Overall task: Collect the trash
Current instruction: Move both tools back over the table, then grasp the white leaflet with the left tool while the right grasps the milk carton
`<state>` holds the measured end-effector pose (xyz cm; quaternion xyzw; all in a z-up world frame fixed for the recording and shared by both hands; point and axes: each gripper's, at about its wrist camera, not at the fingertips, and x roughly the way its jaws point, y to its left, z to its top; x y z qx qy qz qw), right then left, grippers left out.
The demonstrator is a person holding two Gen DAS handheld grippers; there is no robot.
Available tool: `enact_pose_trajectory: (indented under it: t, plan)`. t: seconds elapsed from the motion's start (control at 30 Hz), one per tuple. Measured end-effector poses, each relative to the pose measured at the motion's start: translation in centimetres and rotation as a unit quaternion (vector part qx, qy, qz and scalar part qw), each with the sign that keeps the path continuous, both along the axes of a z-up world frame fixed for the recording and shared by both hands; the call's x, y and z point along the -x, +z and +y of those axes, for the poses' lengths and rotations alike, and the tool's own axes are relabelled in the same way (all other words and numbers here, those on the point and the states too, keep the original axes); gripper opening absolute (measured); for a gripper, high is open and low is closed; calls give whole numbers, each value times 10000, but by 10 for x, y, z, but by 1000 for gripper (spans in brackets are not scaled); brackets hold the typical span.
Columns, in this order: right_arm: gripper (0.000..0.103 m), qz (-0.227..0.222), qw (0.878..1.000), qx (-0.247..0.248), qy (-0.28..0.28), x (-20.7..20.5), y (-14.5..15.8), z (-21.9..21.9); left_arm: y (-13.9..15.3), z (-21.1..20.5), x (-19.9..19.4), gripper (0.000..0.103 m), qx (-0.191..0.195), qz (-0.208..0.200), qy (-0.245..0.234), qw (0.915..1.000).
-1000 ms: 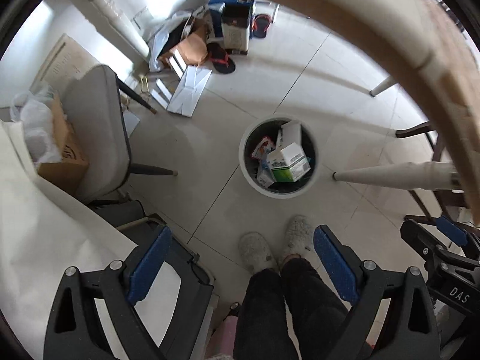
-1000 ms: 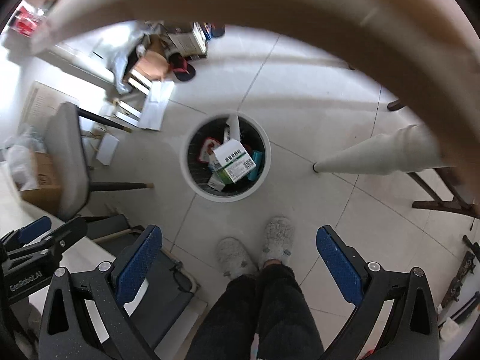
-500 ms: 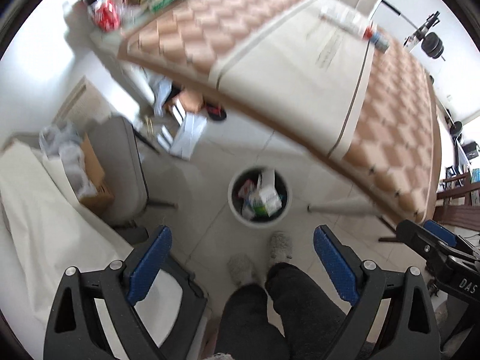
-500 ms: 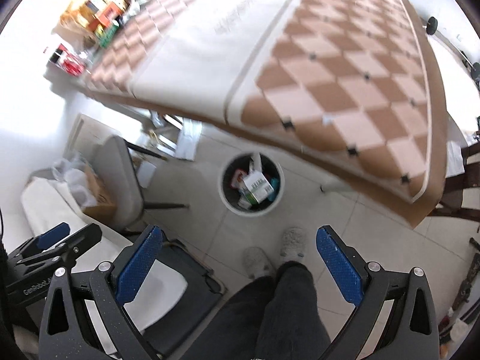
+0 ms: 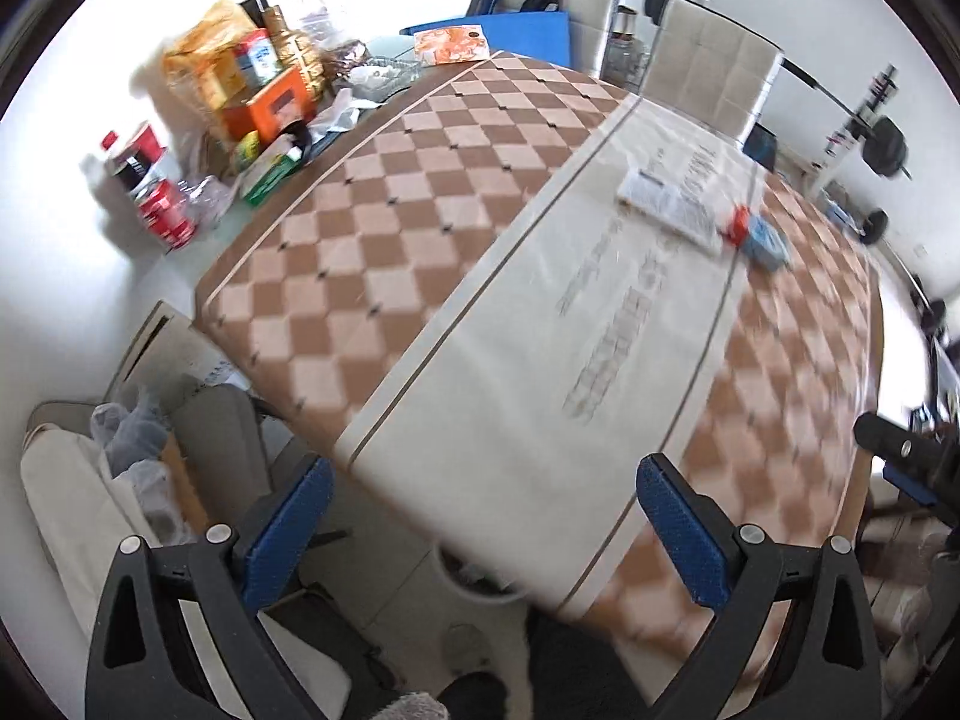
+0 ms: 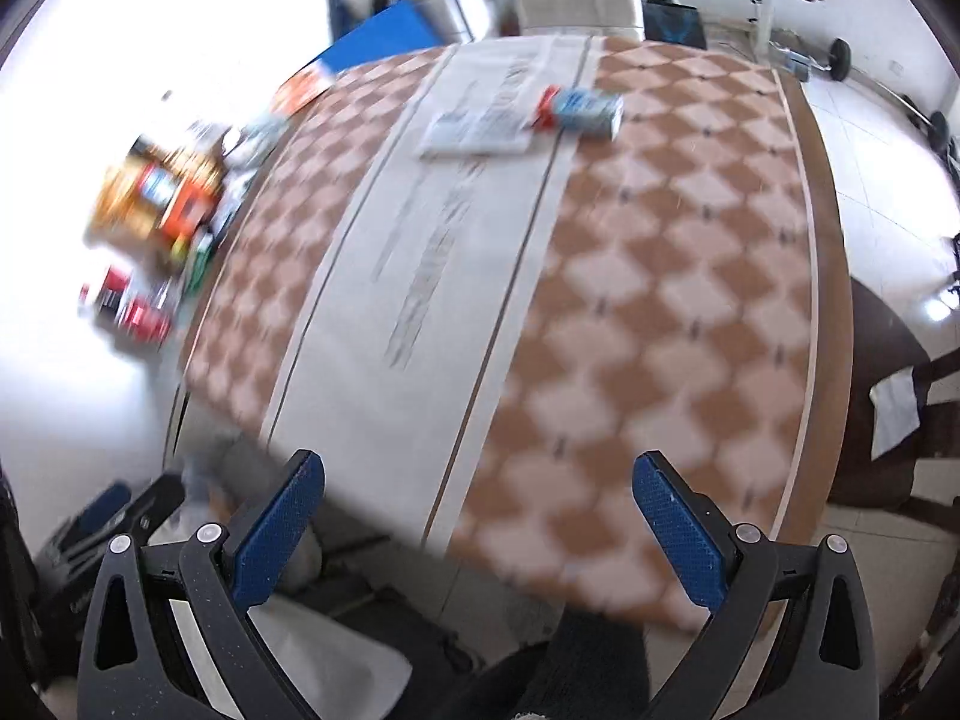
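A table with a brown checkered cloth (image 5: 420,228) fills both views. At its far side lie a white printed packet (image 5: 666,204), a small red item (image 5: 737,222) and a blue box (image 5: 765,243); they also show in the right wrist view, the packet (image 6: 480,129) and the blue box (image 6: 585,111). My left gripper (image 5: 480,525) is open and empty above the table's near edge. My right gripper (image 6: 480,519) is open and empty too. The white trash bin's rim (image 5: 474,585) peeks out under the table edge.
Boxes, cans and bags crowd the table's far left corner (image 5: 240,96). A grey chair (image 5: 216,438) with bags stands at the left. A beige chair (image 5: 714,78) stands behind the table. My right gripper's body shows at the left wrist view's right edge (image 5: 906,462).
Both grippers have swung up from looking down at the bin on the floor to looking across the tabletop. The bin has dropped almost out of sight. Both stay open.
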<state>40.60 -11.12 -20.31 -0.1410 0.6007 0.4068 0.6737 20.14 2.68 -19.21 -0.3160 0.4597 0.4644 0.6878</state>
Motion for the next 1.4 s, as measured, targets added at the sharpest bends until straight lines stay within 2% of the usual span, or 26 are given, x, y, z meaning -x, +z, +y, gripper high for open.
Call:
enact_pose_trajectory:
  t: [0.17,0.3,0.4,0.57,0.67,0.77,0.8,0.87,0.97,1.0,1.1,1.17,1.2,1.3,1.37,1.4]
  plan:
    - [103,263,9957,97,-883,-121,-29,76,-19,70,-83,103,225,110,272,9993]
    - [103,431,9874,408,-1469,-197,-75,138,-46,120,-138,103,412,374,448,9974]
    - [103,353,9859,566,-1534,-227,-105,177,-69,151,-165,103,647,528,564,9949]
    - [103,300,9837,878,-1543,-249,-144,226,-96,188,-192,103,972,705,747,9900]
    - [103,388,9815,1159,-1473,-254,-169,245,-107,200,-203,103,1193,689,840,9869]
    - [103,464,9811,1213,-1431,-255,-180,251,-117,207,-217,103,1488,564,914,9830]
    - [94,401,9828,1165,-1375,-257,-177,250,-120,208,-220,103,1621,413,950,9813]
    - [94,338,9849,1158,-1245,-262,-175,247,-128,207,-229,103,1945,173,1060,9750]
    - [94,184,9837,1224,-1307,-282,-174,228,-144,205,-242,103,2474,-230,1336,9594]
    - [94,99,9817,1468,-1212,-291,-172,220,-150,205,-246,103,2651,-369,1461,9524]
    - [94,-49,9774,1597,-1381,-315,-171,195,-164,205,-256,103,3065,-769,1897,9296]
    - [94,22,9752,1606,-1523,-329,-174,179,-168,206,-264,103,3157,-906,2117,9205]
    - [94,108,9749,1568,-1578,-334,-175,173,-169,209,-268,103,3137,-903,2174,9199]
    - [94,124,9732,1631,-1614,-343,-176,163,-170,216,-284,103,2921,-625,2217,9282]
    - [94,155,9729,1639,-1623,-346,-177,160,-171,216,-294,99,2764,-352,2091,9374]
    - [94,180,9726,1645,-1633,-347,-178,160,-170,215,-299,97,2615,-183,1979,9445]
